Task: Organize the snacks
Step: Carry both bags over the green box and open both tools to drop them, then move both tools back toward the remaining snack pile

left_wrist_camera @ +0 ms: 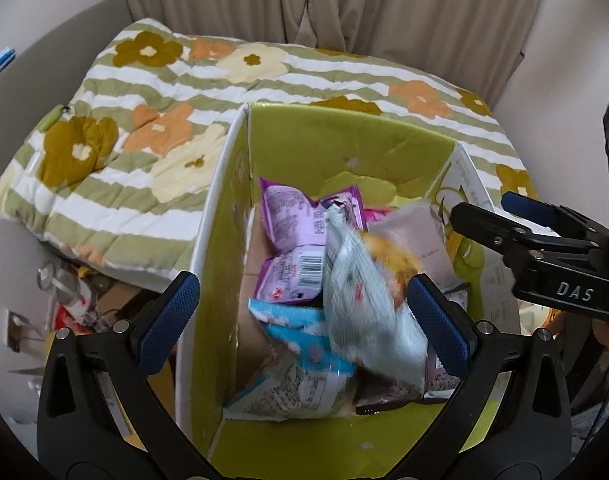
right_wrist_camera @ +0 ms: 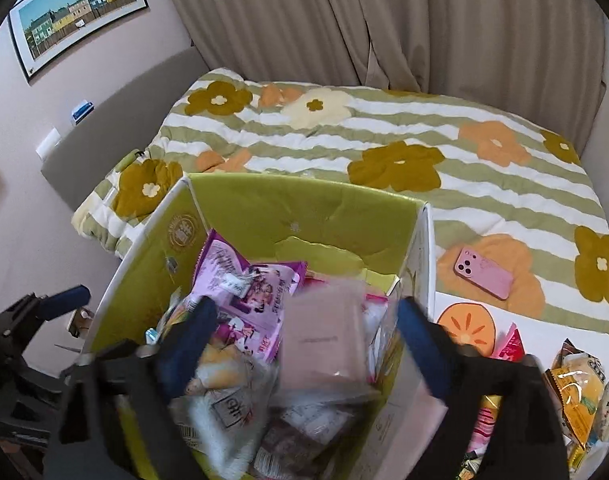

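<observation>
Your left gripper [left_wrist_camera: 304,312] hangs over the lime-green cardboard box [left_wrist_camera: 344,148] with its blue-padded jaws spread wide. A blurred white-and-orange snack bag [left_wrist_camera: 364,292] lies between them, close to the right pad; whether it touches that pad you cannot tell from this view. Under and beside it in the box sit a purple printed snack packet [left_wrist_camera: 292,236], a light-blue packet with white shapes [left_wrist_camera: 300,328] and a pale pink packet [left_wrist_camera: 416,232].

Your right gripper [right_wrist_camera: 308,344] is also above the box [right_wrist_camera: 304,208], jaws wide apart, smeared by motion blur. The pale pink flat packet [right_wrist_camera: 324,344] shows between the pads without clearly touching either. The same gripper shows at the right edge of the left view [left_wrist_camera: 504,216], over the box's right wall.

The box stands at the edge of a bed covered by a green-and-white striped quilt with orange and brown flowers [right_wrist_camera: 384,136]. To the right of the box, loose snack packets in yellow, red and orange wrappers [right_wrist_camera: 576,396] lie on the bed, and a pink phone [right_wrist_camera: 484,272] rests face down on the quilt, well apart from them. Beige curtains [right_wrist_camera: 384,20] hang behind.
</observation>
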